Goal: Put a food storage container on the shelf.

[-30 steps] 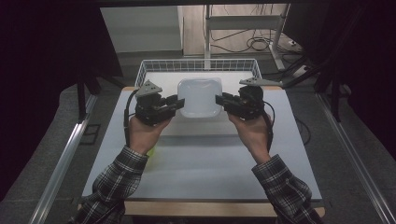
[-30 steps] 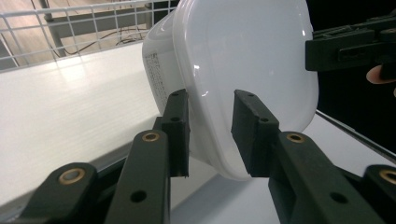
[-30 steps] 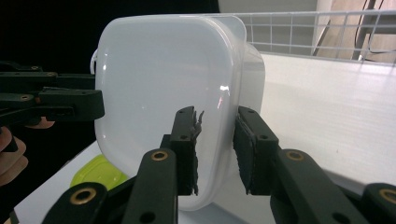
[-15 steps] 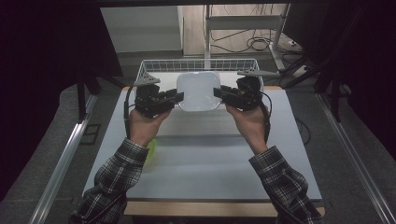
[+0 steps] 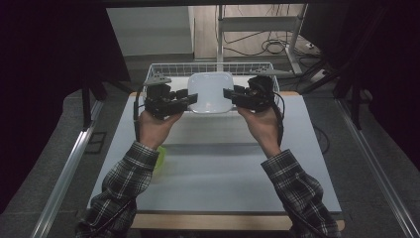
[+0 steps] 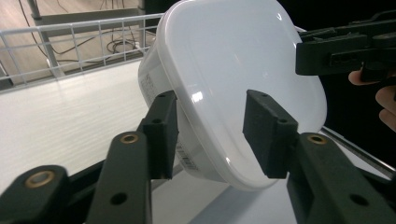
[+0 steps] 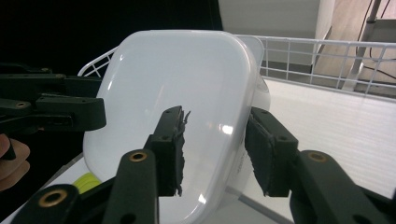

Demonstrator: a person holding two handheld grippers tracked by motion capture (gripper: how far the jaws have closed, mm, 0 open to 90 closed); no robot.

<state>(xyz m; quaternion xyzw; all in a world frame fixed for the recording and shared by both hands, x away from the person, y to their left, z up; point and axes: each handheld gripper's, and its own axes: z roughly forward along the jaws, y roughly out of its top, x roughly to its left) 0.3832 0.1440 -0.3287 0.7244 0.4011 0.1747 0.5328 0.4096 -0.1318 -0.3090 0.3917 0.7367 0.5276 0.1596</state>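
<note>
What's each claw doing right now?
Left claw: open, just widened, straddling the rim of the white lidded container.
Right claw: open, just widened, straddling its opposite rim.

container [image 5: 211, 92] in the wire basket [image 5: 163, 69], between both tongs.

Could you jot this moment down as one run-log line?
white lidded container: over wire basket | left gripper: fingers just opening, straddling its edge | right gripper: same, opposite edge
</note>
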